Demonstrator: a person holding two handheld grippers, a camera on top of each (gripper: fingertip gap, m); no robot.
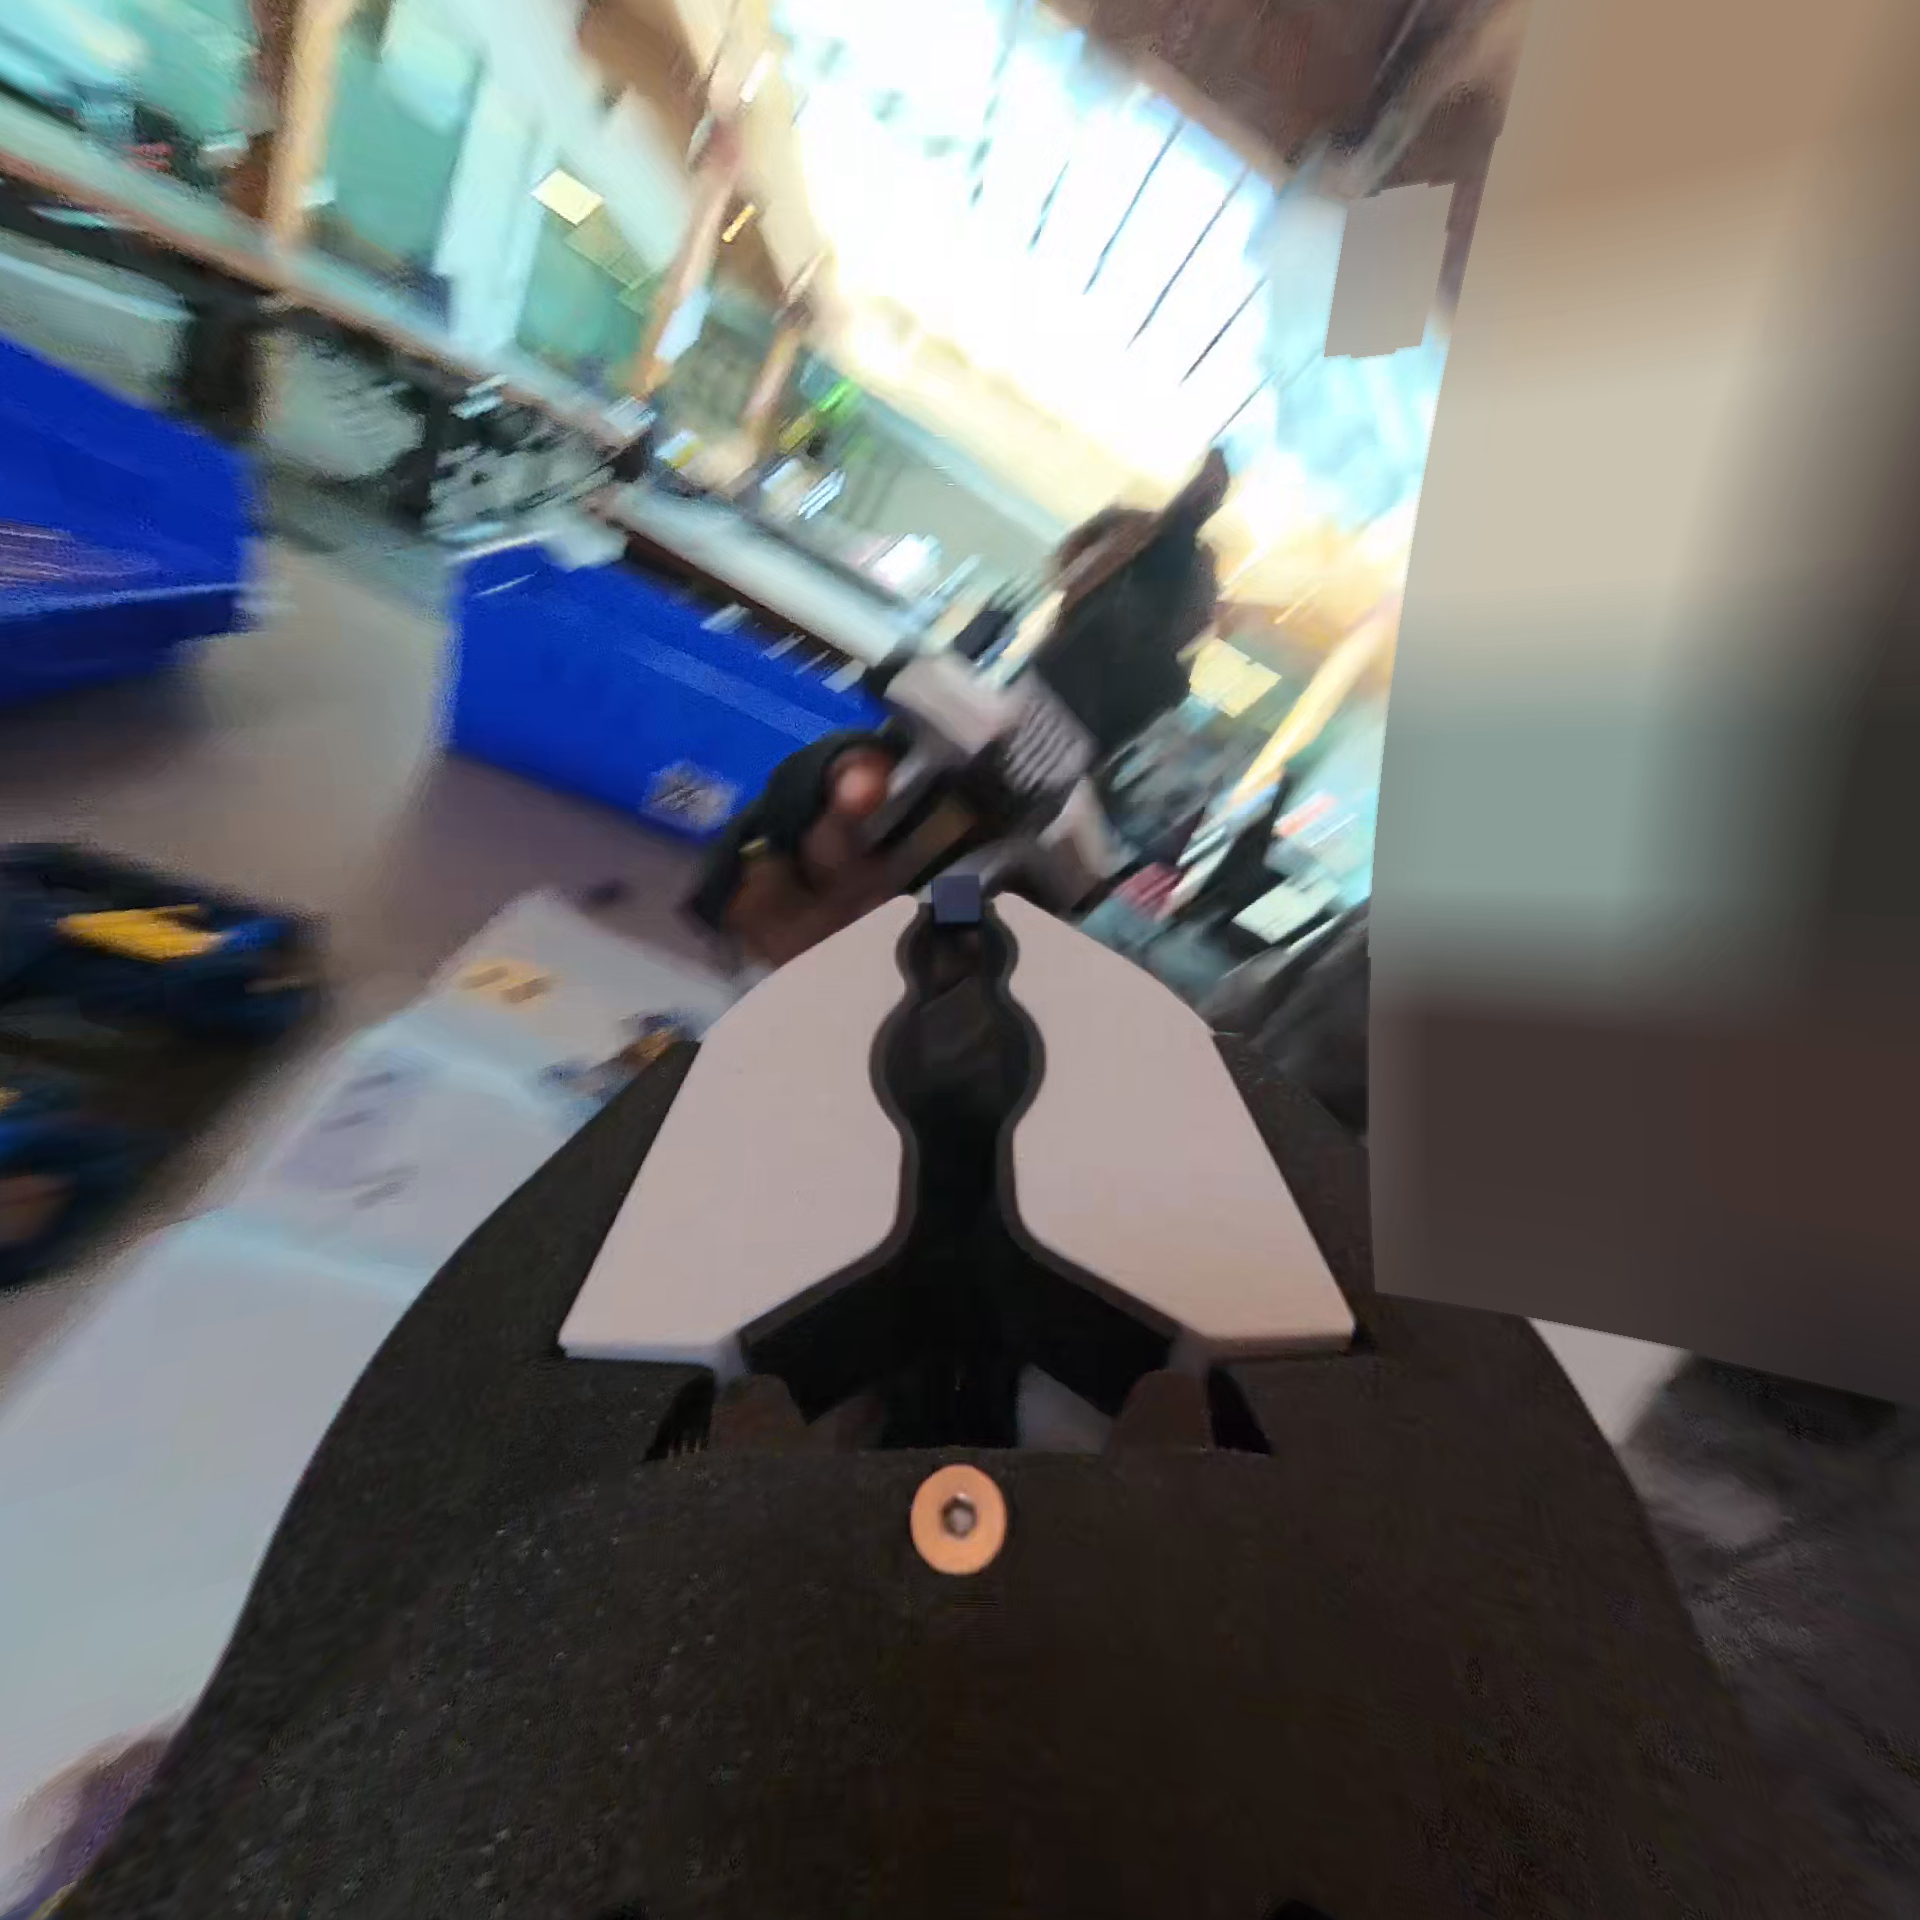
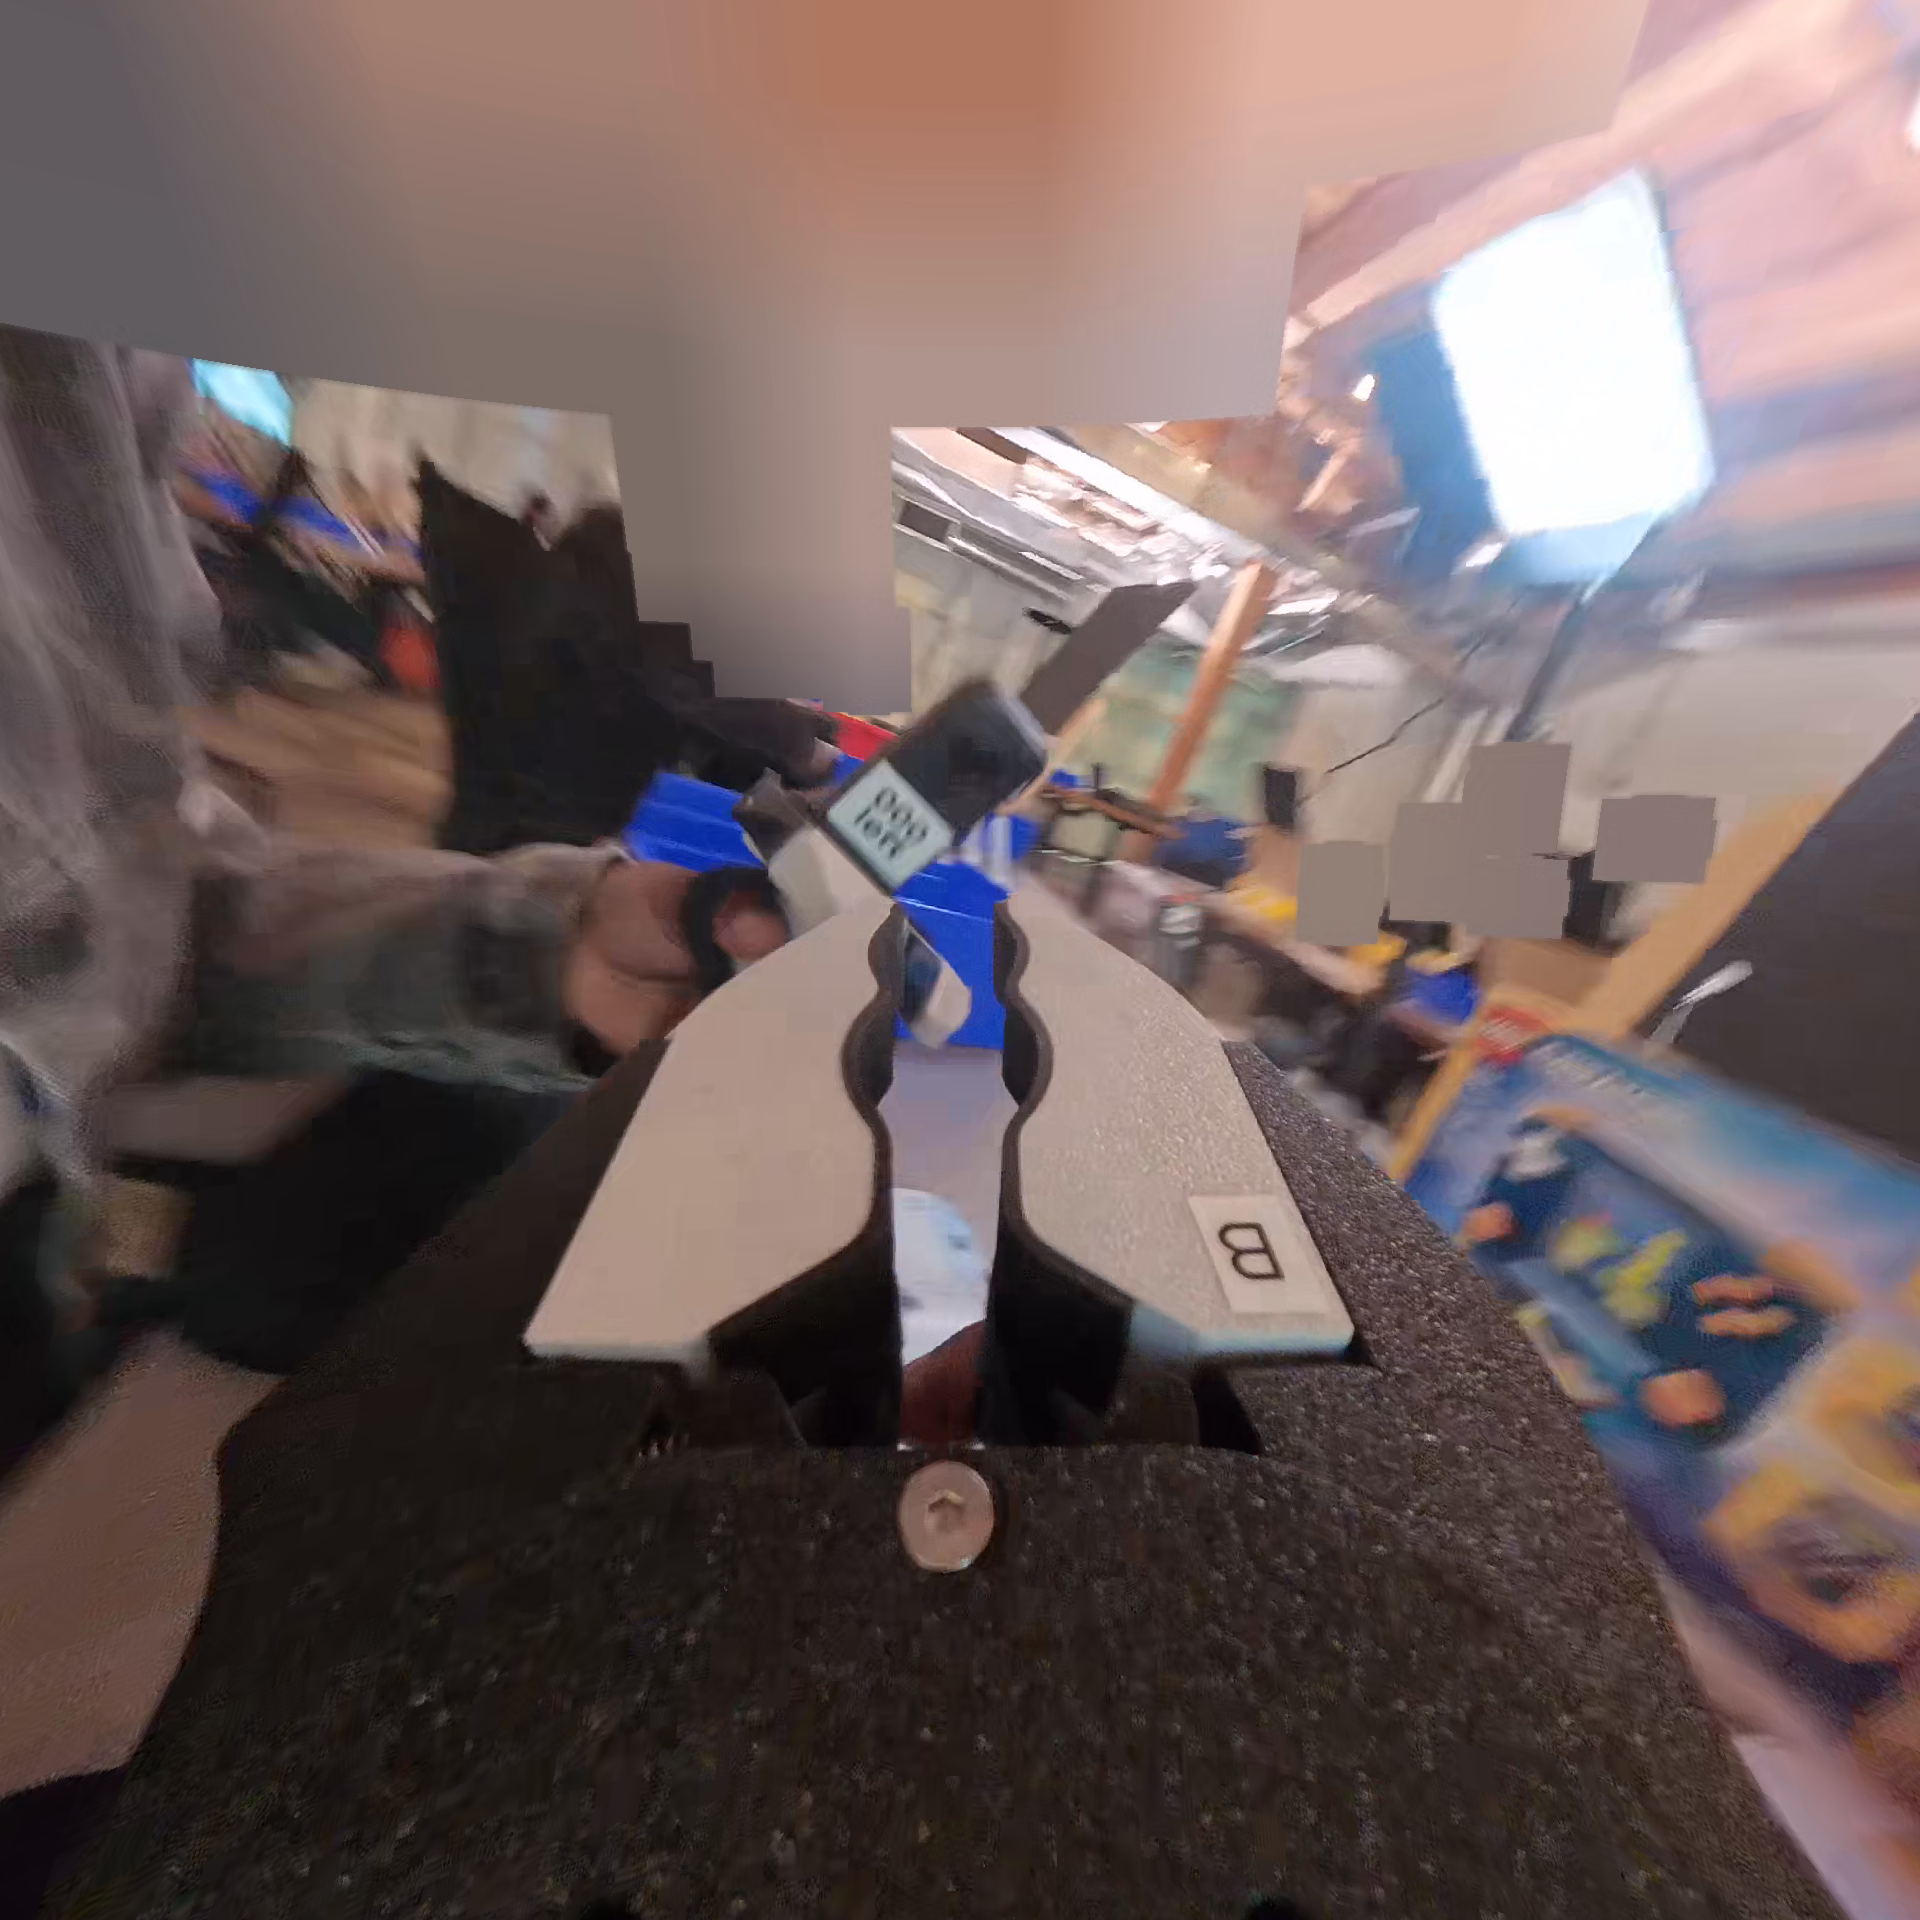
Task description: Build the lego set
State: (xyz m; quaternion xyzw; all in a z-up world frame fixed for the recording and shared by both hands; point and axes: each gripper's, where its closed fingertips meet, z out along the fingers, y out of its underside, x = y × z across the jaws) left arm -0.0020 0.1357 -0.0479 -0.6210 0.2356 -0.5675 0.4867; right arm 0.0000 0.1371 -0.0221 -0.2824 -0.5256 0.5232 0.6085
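Left gripper (image 1: 956, 920): a tiny dark blue cube (image 1: 957, 900) is pinched right at the very tips, white fingers (image 1: 831, 1091) nearly closed around it.
Cube look: small, square-edged, navy-ish, sticking out a bit past the tips; it's pretty much the only sharp thing, everything behind is smeared.
Right gripper (image 2: 945, 925): jaws are parted, a clear gap can be seen between the pads, and nothing is clamped there.
Between the right jaws: only the other gripper's white fingertip (image 2: 940, 1003) and a blue bin (image 2: 966, 935) are seen through the gap, farther off.
Far side: a gloved hand (image 1: 821, 821) is seen just beyond the cube.
Right edge: a colourful box (image 2: 1683, 1278) is propped nearby.
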